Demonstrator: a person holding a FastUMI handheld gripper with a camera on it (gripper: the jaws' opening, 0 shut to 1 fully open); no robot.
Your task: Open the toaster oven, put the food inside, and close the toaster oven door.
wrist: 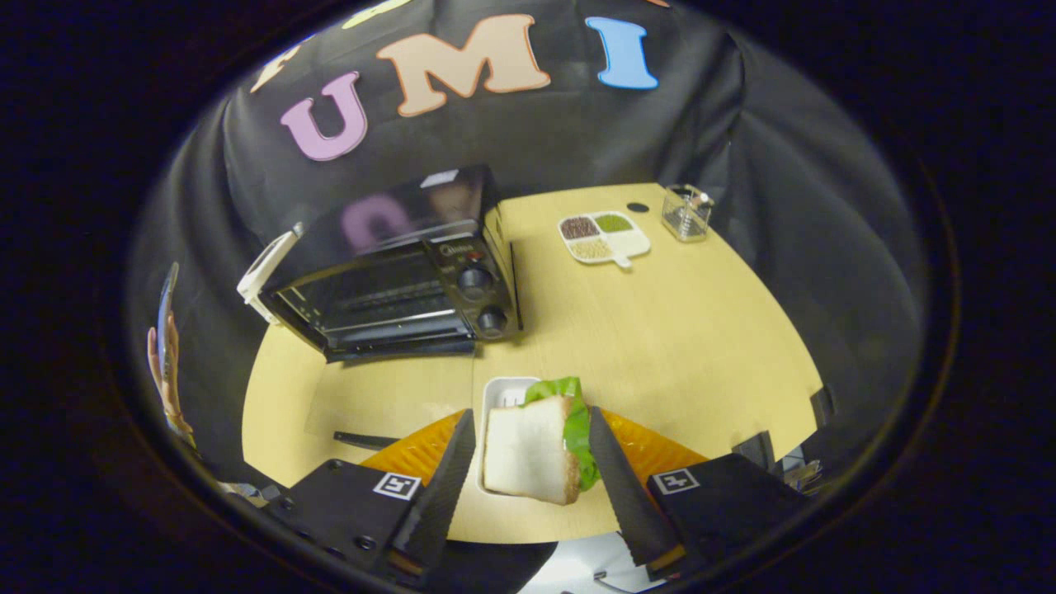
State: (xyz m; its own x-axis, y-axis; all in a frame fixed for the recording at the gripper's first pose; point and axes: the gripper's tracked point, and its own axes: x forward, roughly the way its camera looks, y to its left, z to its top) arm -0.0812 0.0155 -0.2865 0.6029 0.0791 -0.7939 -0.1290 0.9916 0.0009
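A sandwich (528,450) of white bread with green lettuce stands on edge between my fingers, and my gripper (530,417) is shut on it. It hangs just above a small white dish (502,391) near the table's front edge. Beyond the fingers and to the left stands the black toaster oven (412,280). Its glass door (388,396) is folded down flat toward me, with the dark handle (363,440) nearest, and the wire rack shows inside. Two knobs (483,301) sit on the oven's right side.
The wooden table (660,346) carries a white divided dish of grains (604,237) and a clear square container (686,212) at the far right. A white flat object (266,276) leans by the oven's left side. A person's hand (165,371) is at the far left.
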